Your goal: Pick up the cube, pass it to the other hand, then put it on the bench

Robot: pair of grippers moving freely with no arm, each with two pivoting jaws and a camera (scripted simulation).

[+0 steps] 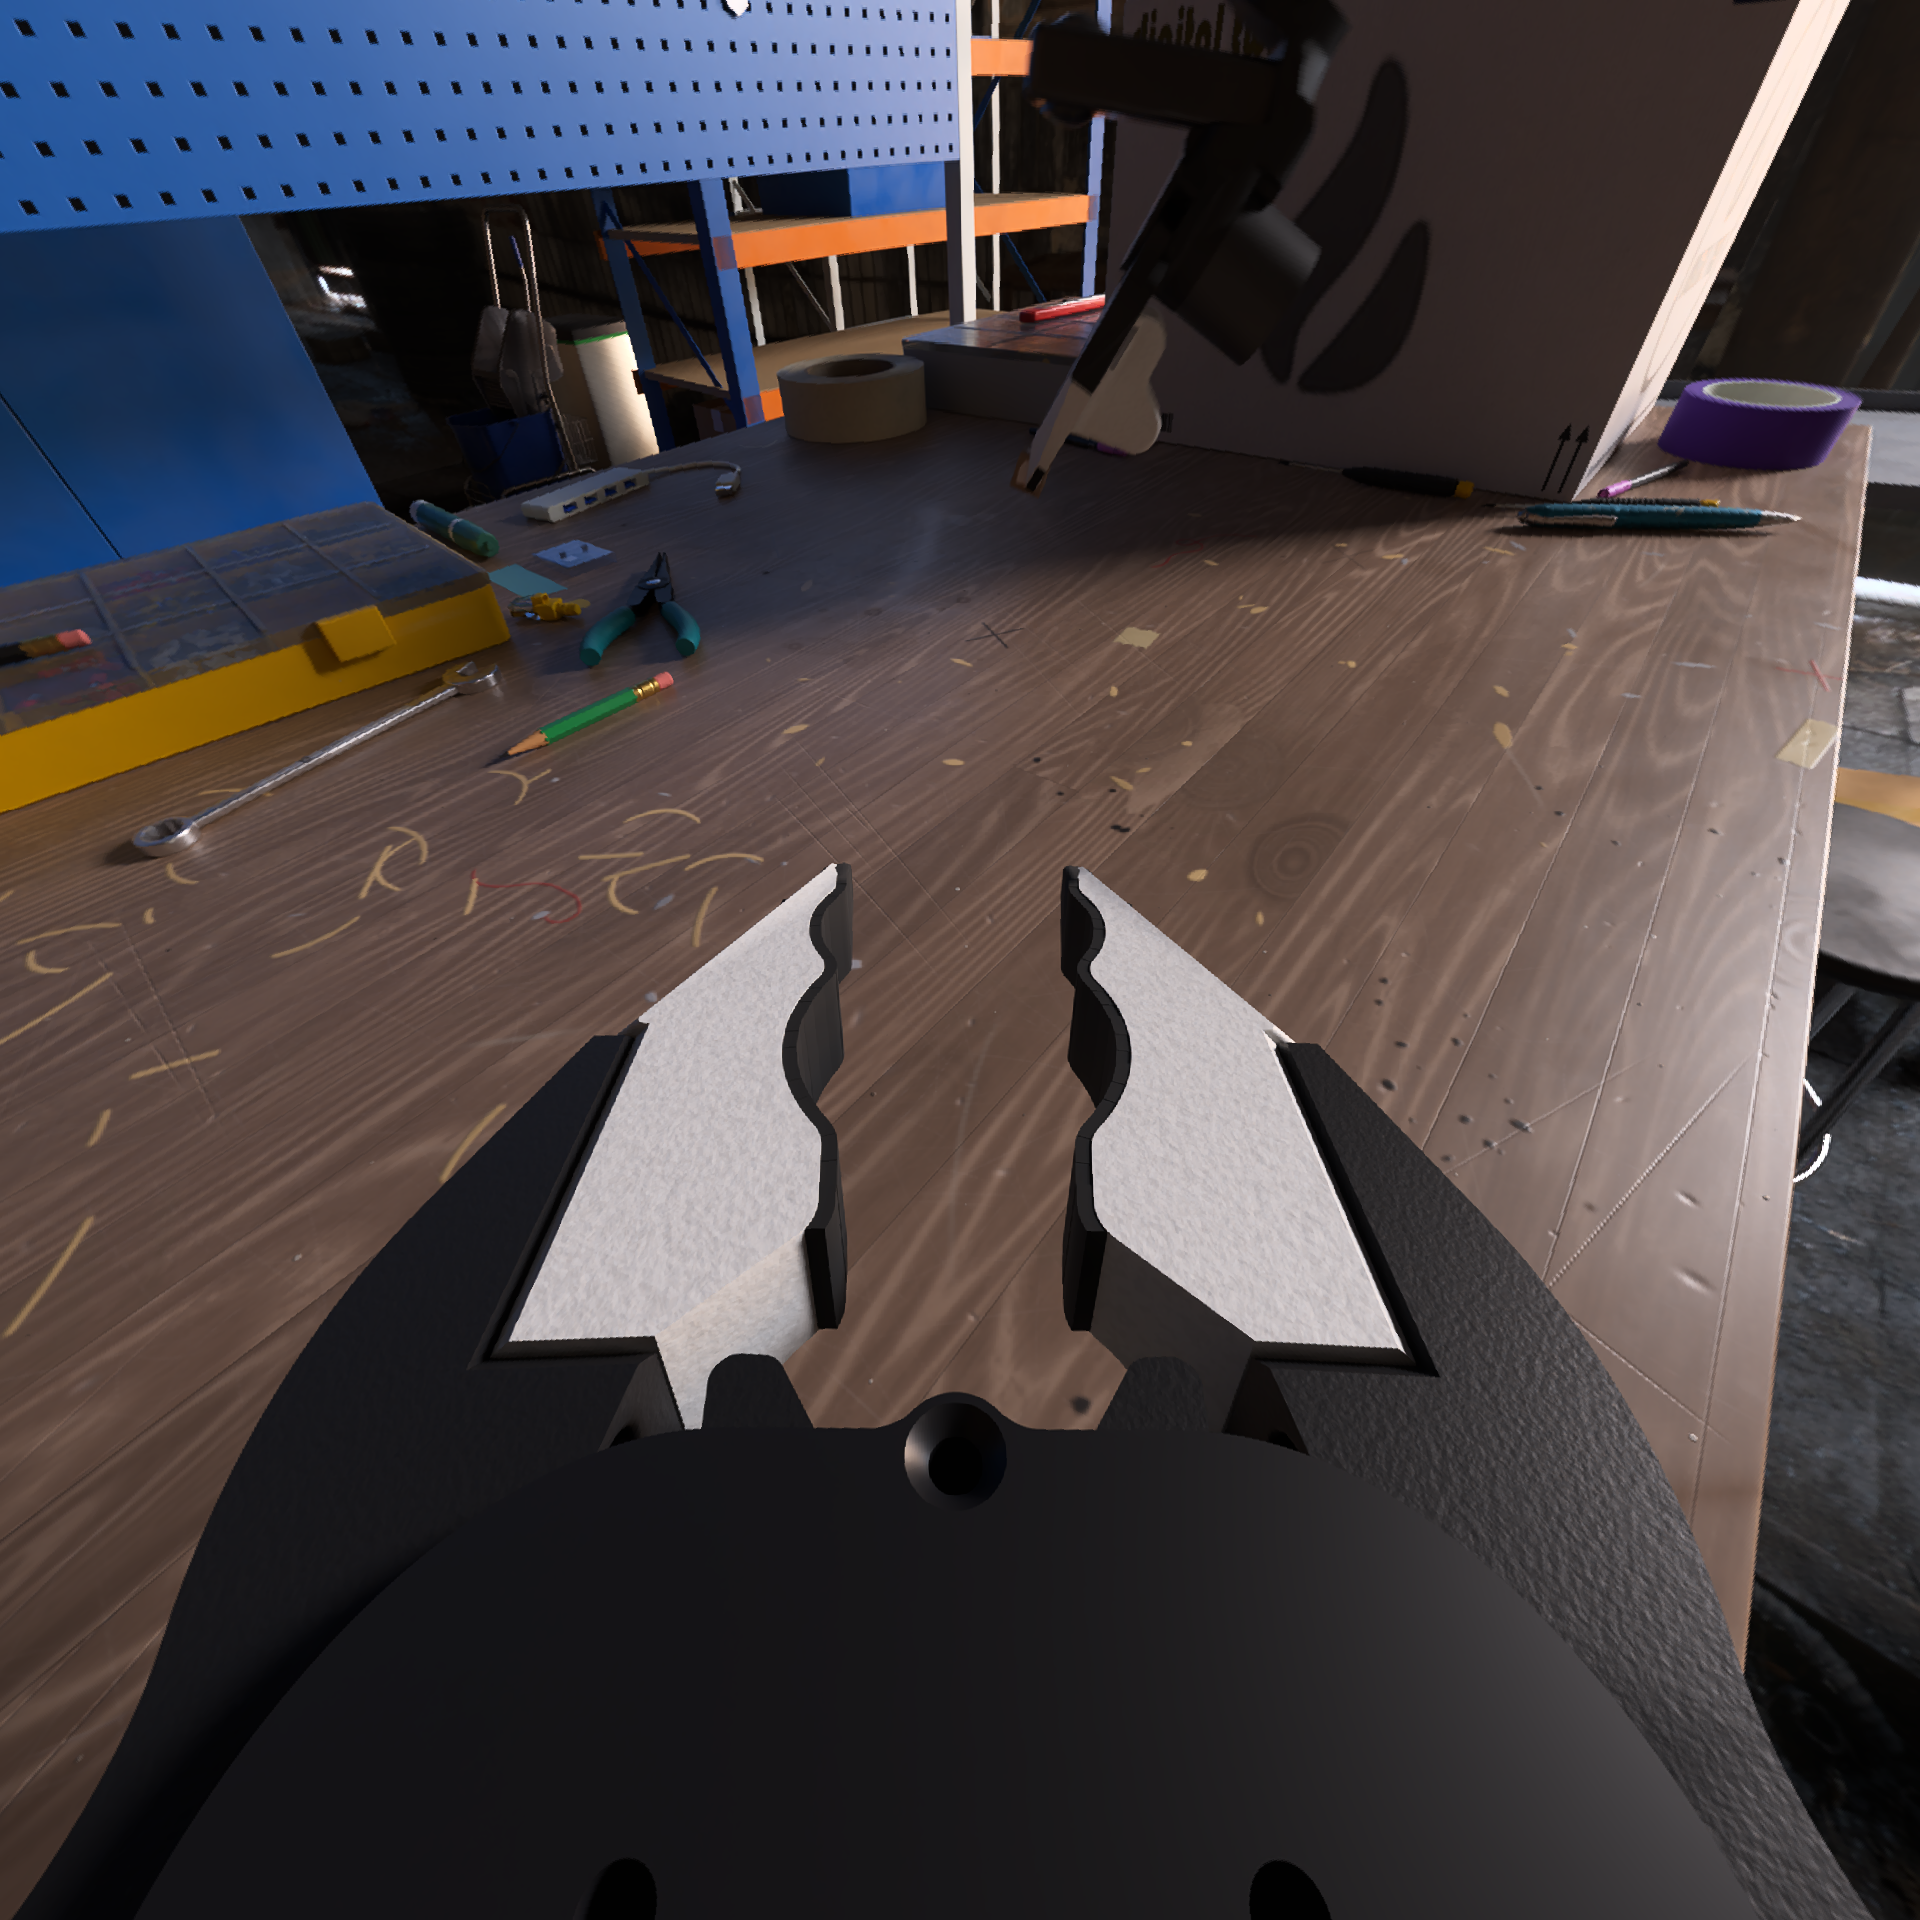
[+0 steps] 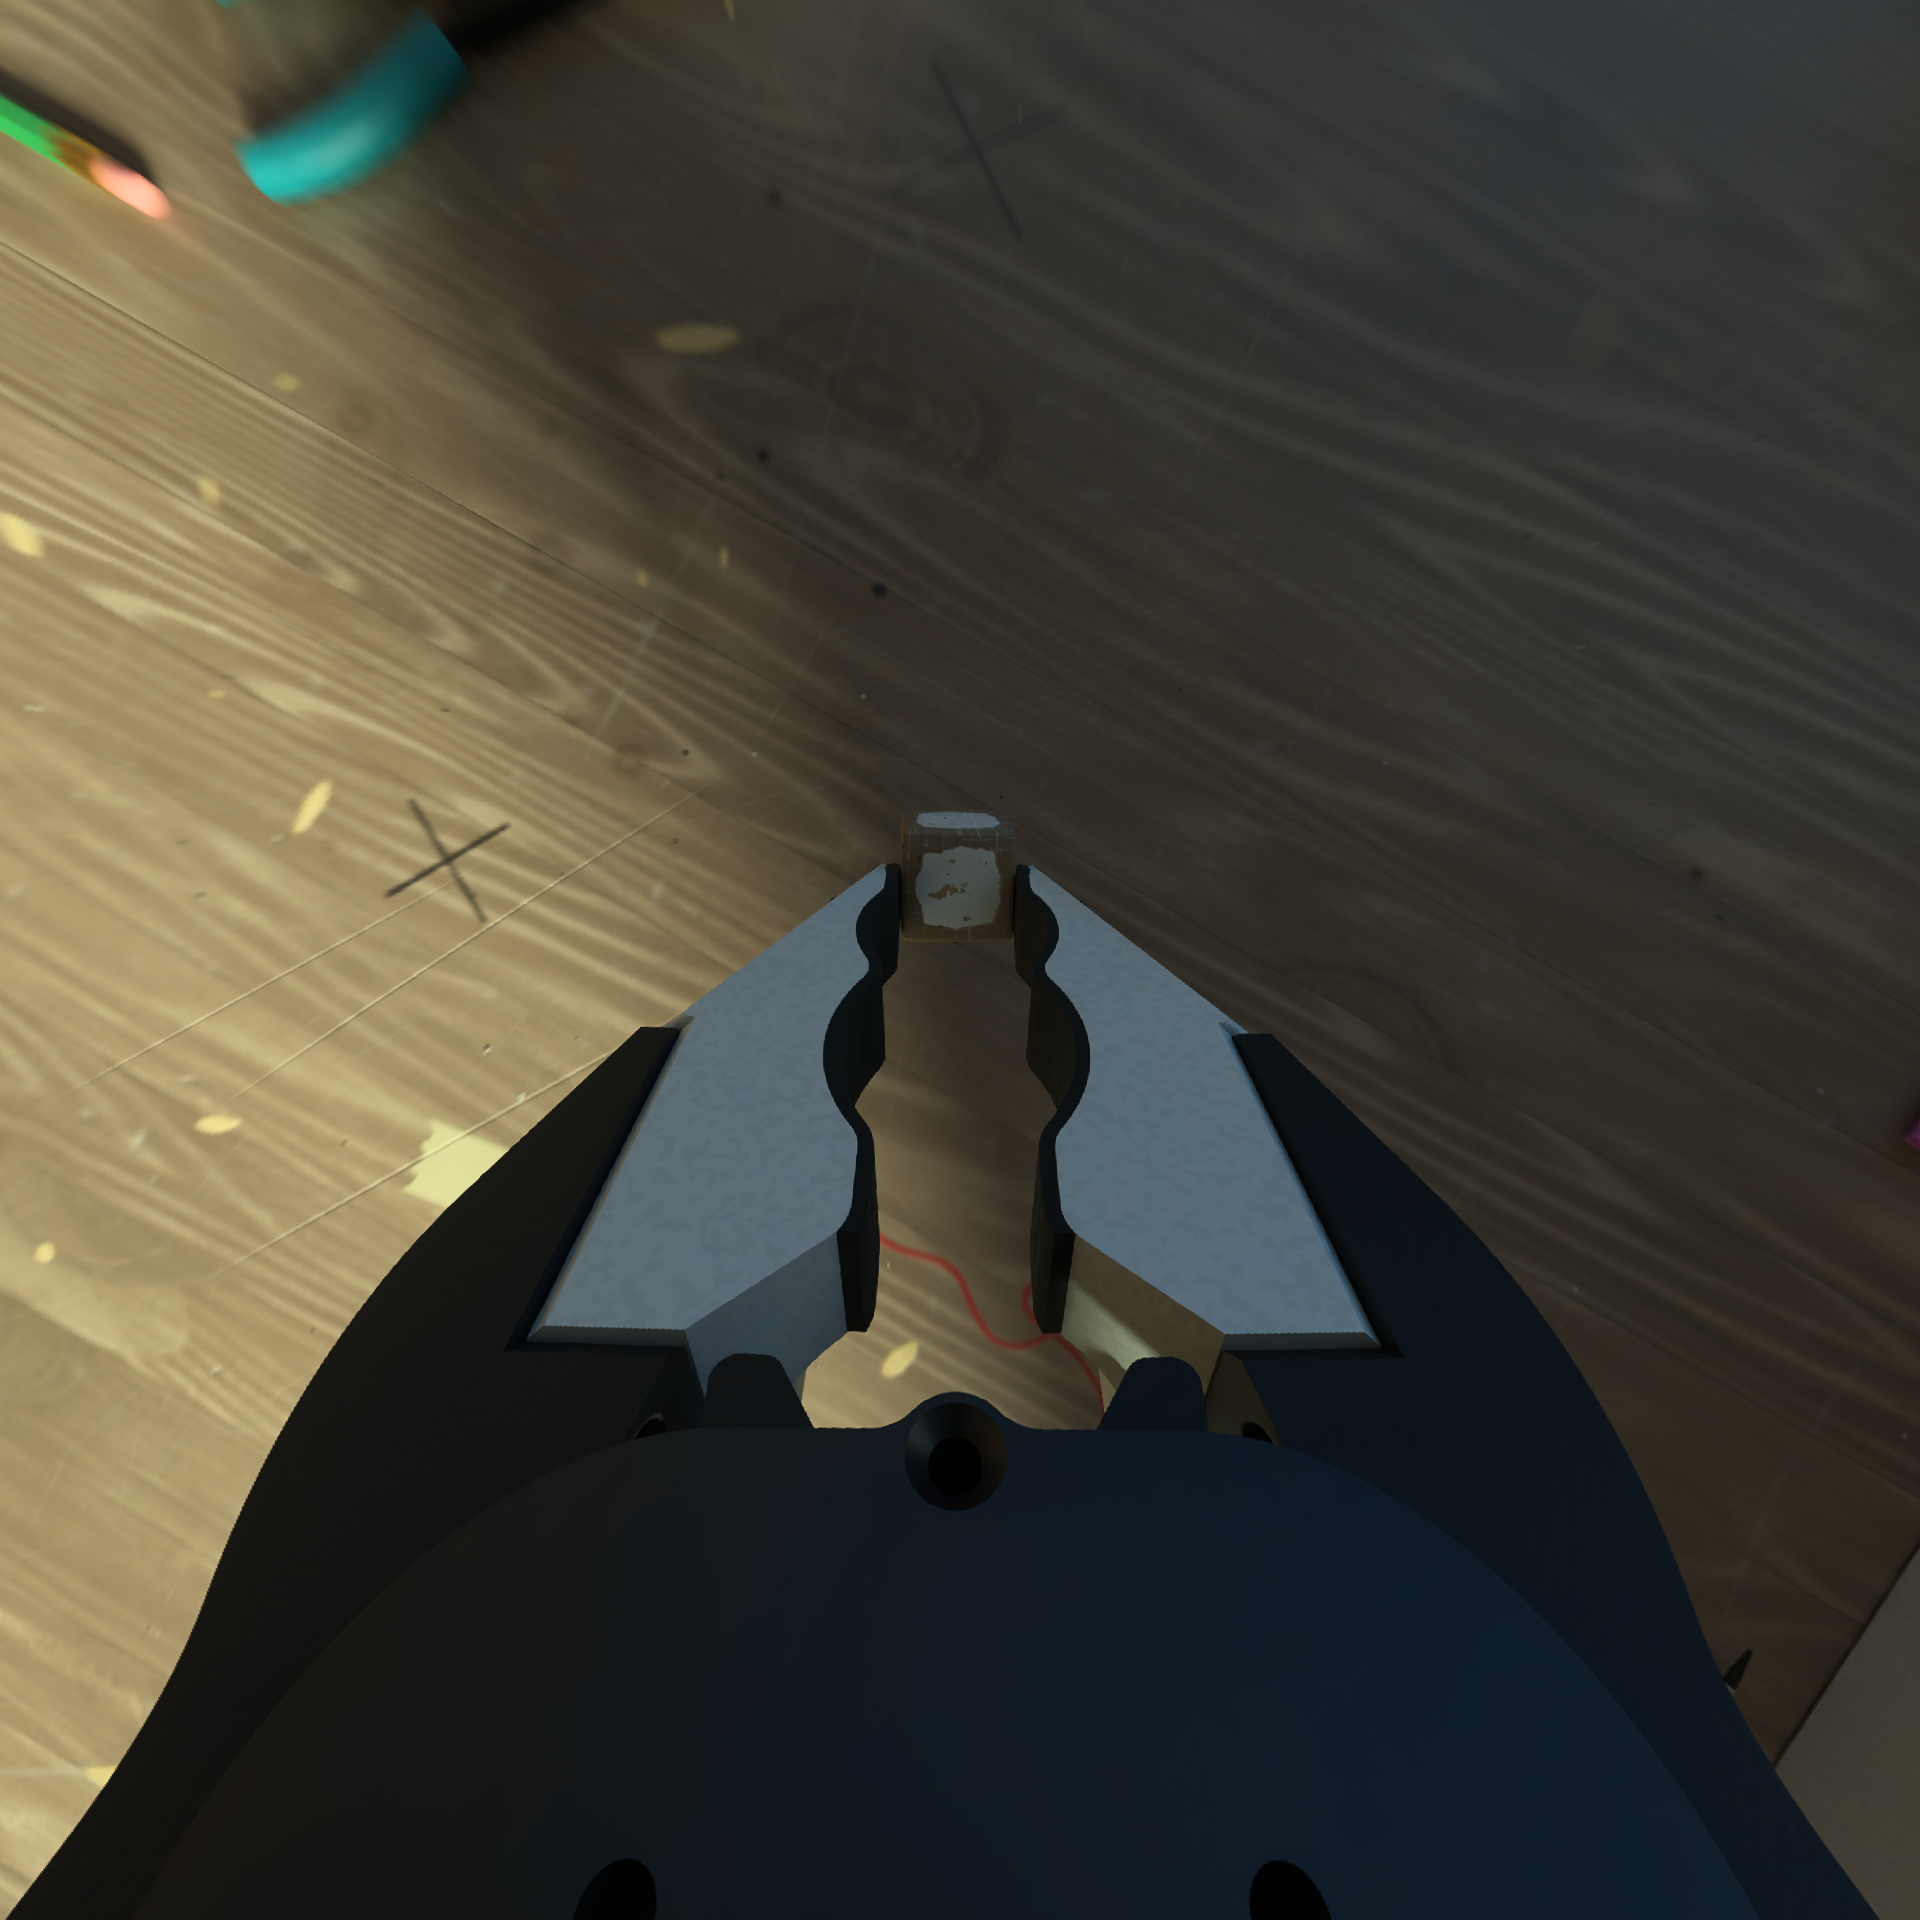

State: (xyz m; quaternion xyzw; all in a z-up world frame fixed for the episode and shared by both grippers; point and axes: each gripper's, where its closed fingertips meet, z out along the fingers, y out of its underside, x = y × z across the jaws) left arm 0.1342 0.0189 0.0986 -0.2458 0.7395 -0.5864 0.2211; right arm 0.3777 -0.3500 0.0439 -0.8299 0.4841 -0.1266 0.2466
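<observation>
A small brown cube [image 2: 954, 883] with worn white patches sits between the fingertips of my right gripper [image 2: 954, 896], which is shut on it. That gripper points down at the wooden bench [image 2: 1351, 520]. In the left wrist view the right gripper [image 1: 1031, 468] shows far off with the cube [image 1: 1024, 479] at its tip, at or just above the bench top [image 1: 1247, 831]; I cannot tell whether it touches. My left gripper [image 1: 956, 894] is open and empty, low over the near part of the bench, well apart from the cube.
A yellow organiser box [image 1: 208, 644], wrench [image 1: 312, 758], pencil [image 1: 592, 715] and pliers [image 1: 644, 613] lie at left. A brown tape roll [image 1: 852, 395], cardboard box [image 1: 1507, 260], purple tape [image 1: 1756, 421] and pens [image 1: 1652, 514] stand at the back. The bench edge [image 1: 1808, 935] runs at right.
</observation>
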